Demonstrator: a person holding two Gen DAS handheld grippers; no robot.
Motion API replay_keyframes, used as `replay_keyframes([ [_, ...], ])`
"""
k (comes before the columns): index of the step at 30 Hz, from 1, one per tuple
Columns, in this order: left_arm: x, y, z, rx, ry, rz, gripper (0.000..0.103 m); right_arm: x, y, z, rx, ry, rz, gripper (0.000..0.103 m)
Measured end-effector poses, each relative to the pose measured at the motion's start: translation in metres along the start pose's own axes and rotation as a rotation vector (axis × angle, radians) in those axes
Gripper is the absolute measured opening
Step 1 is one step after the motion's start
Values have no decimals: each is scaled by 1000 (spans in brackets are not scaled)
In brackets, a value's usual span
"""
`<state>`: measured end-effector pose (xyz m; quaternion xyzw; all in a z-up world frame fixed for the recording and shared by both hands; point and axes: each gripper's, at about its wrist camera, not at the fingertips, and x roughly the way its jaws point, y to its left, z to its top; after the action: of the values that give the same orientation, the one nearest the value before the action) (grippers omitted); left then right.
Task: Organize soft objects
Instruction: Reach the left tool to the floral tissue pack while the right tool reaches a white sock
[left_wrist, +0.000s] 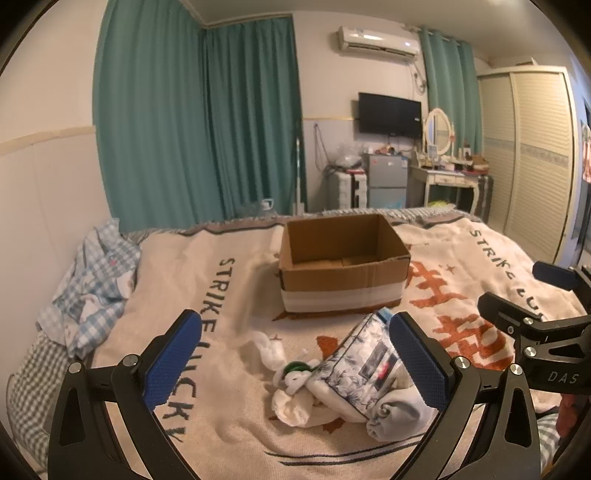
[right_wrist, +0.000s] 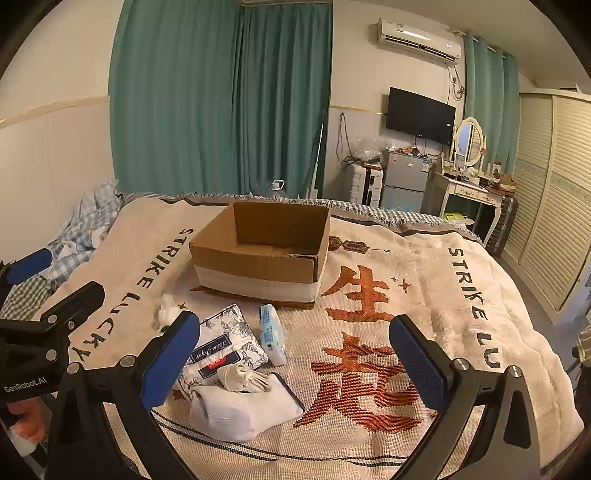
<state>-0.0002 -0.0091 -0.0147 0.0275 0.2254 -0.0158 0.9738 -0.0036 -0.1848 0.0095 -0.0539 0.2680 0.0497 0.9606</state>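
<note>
Bedroom's beige woven bedspread (right_wrist: 424, 295) has the soft pile just in front of the empty brown cardboard box (right_wrist: 266, 247), both hand-held grippers (left_wrist: 295, 363) (right_wrist: 295, 363) spread wide, so I'd pinch the floral-print tissue pack (right_wrist: 225, 343) mid-body first.

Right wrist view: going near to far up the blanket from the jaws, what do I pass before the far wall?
White cloth bundle → floral tissue pack → cardboard box → teal curtains.
</note>
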Motion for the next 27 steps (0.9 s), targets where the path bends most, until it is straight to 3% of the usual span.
replay_keyframes([
  [9,24,4,-9,-8,63,-11,103,22,-2,-9,-19,71,-4,101],
  [20,68,7,-34,-24,198,-14,102,102,21,-55,-48,310,83,93],
  [24,78,7,-40,-17,226,-17,102,120,35,-64,-70,363,121,80],
  [26,81,5,-42,-11,233,-22,102,127,36,-66,-59,386,146,63],
  [27,81,5,-43,-8,235,-23,102,129,35,-67,-49,393,159,45],
])
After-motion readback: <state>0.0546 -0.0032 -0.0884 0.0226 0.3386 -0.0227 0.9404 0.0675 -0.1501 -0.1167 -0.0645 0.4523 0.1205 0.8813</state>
